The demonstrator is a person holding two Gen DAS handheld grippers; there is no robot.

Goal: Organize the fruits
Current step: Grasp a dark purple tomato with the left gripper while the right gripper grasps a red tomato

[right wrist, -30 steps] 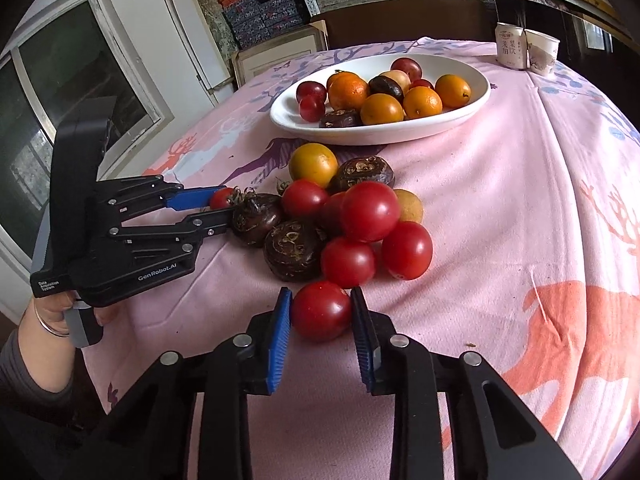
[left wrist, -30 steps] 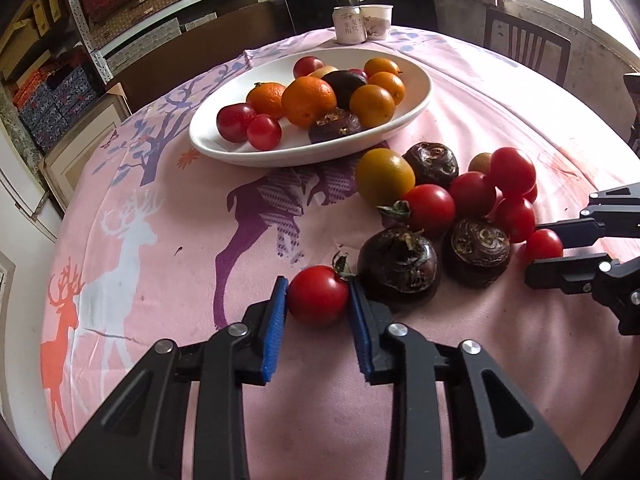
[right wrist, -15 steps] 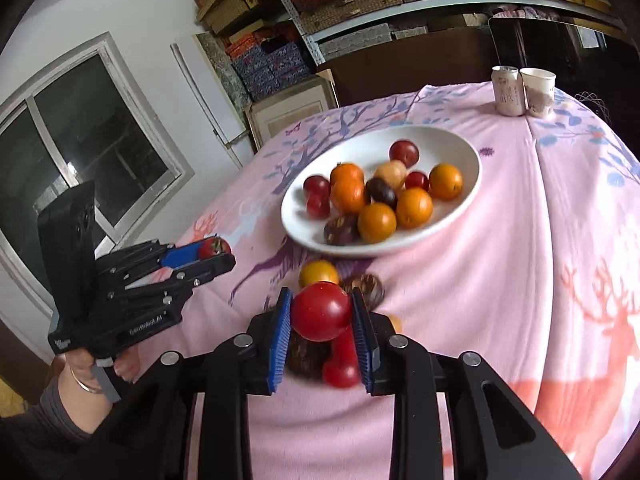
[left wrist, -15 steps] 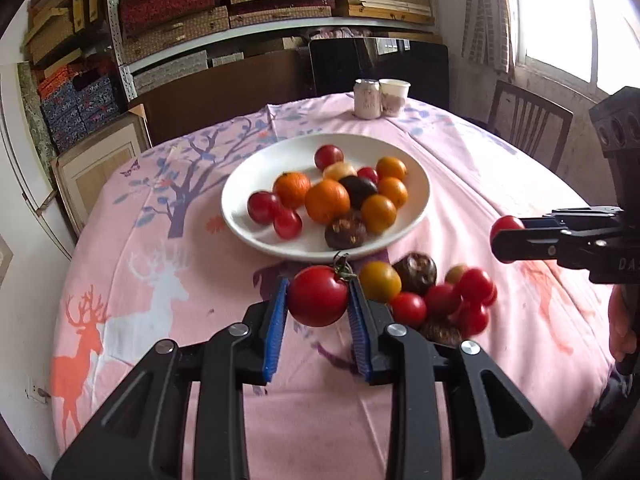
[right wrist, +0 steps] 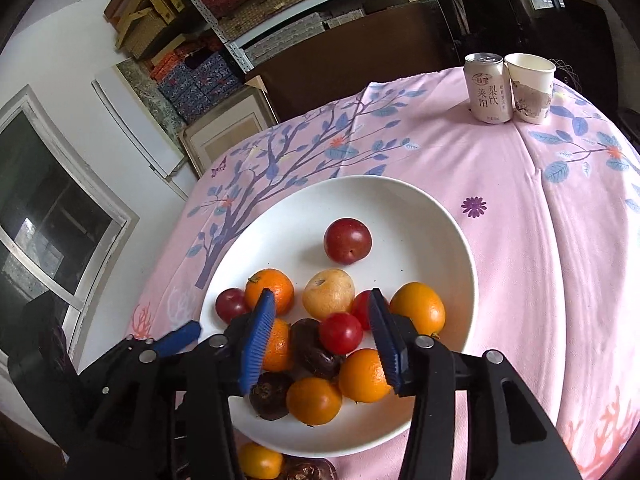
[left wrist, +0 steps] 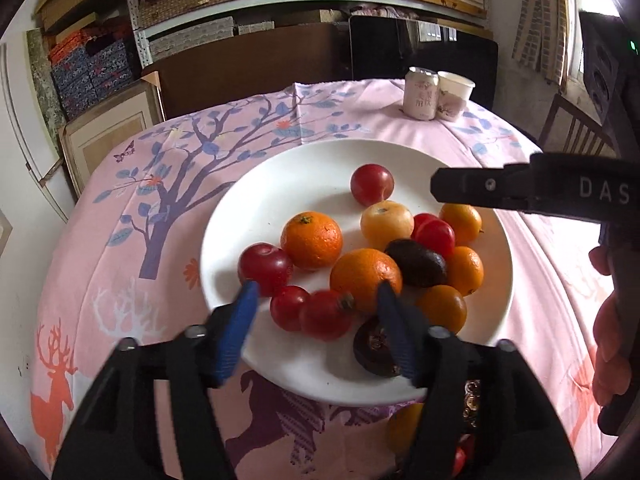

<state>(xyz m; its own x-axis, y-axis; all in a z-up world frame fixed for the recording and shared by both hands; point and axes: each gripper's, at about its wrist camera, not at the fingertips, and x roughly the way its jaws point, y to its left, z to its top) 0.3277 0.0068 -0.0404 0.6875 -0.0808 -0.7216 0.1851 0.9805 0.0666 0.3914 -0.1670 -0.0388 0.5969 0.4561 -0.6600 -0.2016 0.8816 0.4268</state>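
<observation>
Tomato (left wrist: pixel 326 314) loose between just-opened left gripper (left wrist: pixel 316 300) pads.

fruits (left wrist: pixel 360 264) in plate (left wrist: pixel 256 208) | can (left wrist: pixel 420 94), cup (left wrist: pixel 454 96) behind plate

The left gripper (left wrist: pixel 316 300) smears into motion blur, its blue pads covering part of an orange (left wrist: pixel 365 279) and a dark fruit (left wrist: pixel 376 350). Below the white plate (left wrist: pixel 256 216), a yellow fruit (right wrist: pixel 260 460) sits half hidden (possibly an orange). The right gripper (right wrist: pixel 320 338) masks more oranges.
</observation>
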